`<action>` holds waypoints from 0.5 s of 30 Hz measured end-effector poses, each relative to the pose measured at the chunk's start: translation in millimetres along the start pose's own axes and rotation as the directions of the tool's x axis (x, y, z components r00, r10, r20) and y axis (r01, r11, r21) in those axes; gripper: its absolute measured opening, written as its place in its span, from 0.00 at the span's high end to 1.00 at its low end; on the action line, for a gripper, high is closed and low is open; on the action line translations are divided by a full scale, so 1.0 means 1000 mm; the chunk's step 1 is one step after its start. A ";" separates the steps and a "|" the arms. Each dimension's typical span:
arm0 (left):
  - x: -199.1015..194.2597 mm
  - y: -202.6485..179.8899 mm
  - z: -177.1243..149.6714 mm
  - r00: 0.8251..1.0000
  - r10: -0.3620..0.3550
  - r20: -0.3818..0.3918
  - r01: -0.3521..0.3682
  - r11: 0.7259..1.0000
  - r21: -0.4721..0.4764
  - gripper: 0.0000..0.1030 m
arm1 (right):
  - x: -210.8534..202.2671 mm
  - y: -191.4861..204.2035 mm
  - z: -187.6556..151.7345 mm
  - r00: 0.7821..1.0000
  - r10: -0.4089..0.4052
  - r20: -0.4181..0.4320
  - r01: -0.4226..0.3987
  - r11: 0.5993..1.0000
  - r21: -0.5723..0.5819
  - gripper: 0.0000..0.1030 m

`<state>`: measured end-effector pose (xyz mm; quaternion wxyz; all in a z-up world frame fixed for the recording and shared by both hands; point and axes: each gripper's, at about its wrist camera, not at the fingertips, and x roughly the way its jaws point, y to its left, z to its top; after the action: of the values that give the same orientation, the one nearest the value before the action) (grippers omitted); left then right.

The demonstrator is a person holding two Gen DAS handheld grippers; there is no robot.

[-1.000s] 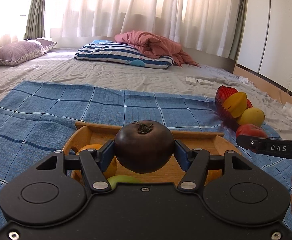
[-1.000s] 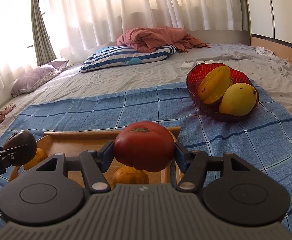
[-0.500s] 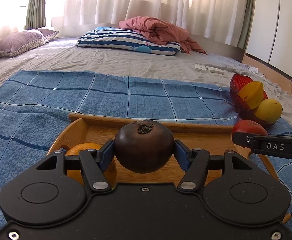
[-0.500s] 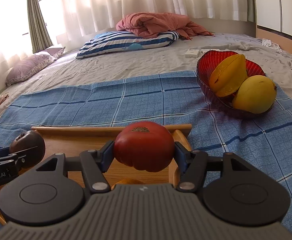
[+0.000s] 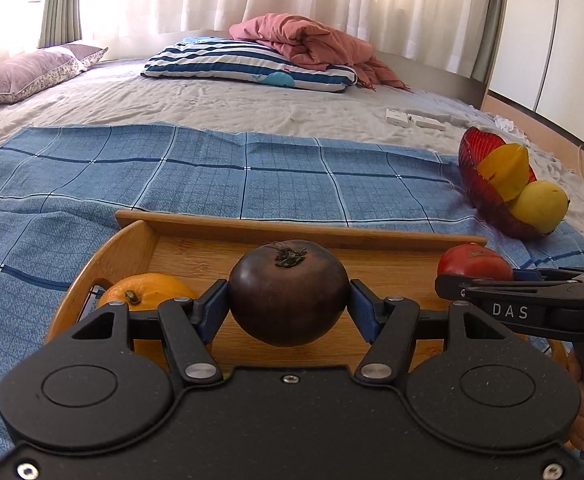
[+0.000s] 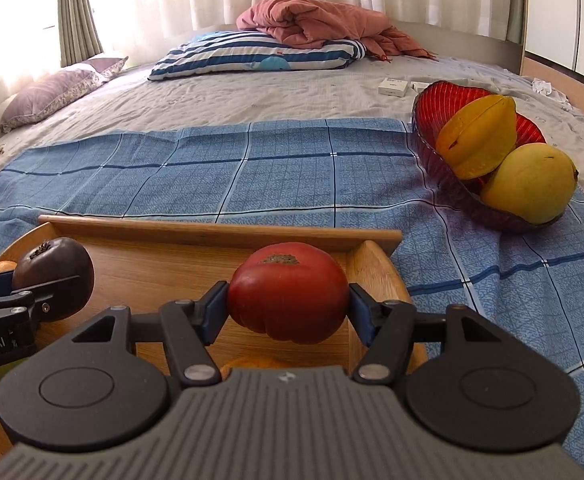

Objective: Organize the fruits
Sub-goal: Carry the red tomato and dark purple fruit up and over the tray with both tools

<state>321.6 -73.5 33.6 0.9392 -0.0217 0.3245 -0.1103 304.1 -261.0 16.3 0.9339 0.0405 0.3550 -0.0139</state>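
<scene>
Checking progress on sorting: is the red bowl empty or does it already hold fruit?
It holds fruit. The red bowl contains a yellow-orange star fruit and a yellow mango, both resting inside it.

- In the left wrist view the wooden tray [image 5: 300, 232] now fills the lower middle of the frame with its whole back wall showing; a second ago only part of it showed behind the dark fruit [image 5: 287, 292].
- The orange [image 5: 147, 292] at lower left now shows clear of the left tool [image 5: 287, 300], and the green fruit seen beneath it earlier is out of sight.
- The red bowl [image 5: 476, 176] sits higher at the right edge, and the right tool [image 5: 472, 276] with its tomato [image 5: 474, 264] now sits lower at the right edge.
- In the right wrist view the bowl has shifted from upper middle toward the upper right, and the tray's right end wall [image 6: 376, 268] now shows beside the tomato.
- The left tool at the left edge now sits over the tray floor.
</scene>
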 end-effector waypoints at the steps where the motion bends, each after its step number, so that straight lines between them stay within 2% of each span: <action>1: 0.001 -0.001 0.000 1.000 0.001 -0.001 -0.001 1.000 0.003 0.40 | 0.001 0.001 0.000 1.000 -0.001 -0.007 0.001 1.000 -0.005 0.37; 15: 0.012 -0.013 -0.002 0.999 0.032 -0.020 -0.030 0.997 0.071 0.40 | 0.007 0.006 -0.006 0.999 -0.033 -0.024 0.032 0.999 -0.042 0.37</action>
<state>327.4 -88.9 26.0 0.9376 0.0177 0.3304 -0.1072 305.7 -254.4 8.0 0.9297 0.0157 0.3673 -0.0210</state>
